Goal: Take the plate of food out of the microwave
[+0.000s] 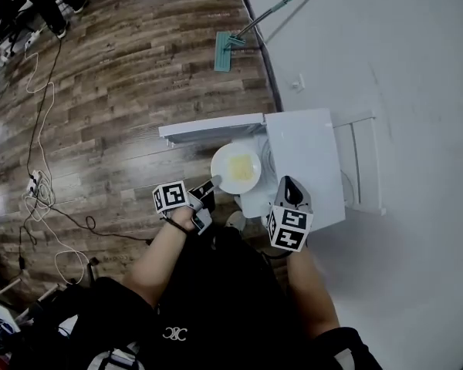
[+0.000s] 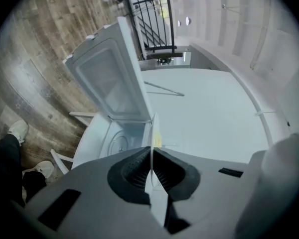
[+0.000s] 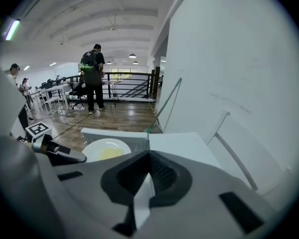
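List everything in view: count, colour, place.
microwave: one, white, beside the white wall
door: one, white, swung open on the microwave
plate: one, white, in front of the microwave's opening
food: one heap, yellow, on the plate
mop: one, green, head on the floor, handle against the wall
cables: several, black and white, on the brown wood floor
people: at least two, dark clothes, far off near a black railing
left gripper: one, grey, shut on the plate's rim
right gripper: one, grey, shut, empty, near the microwave
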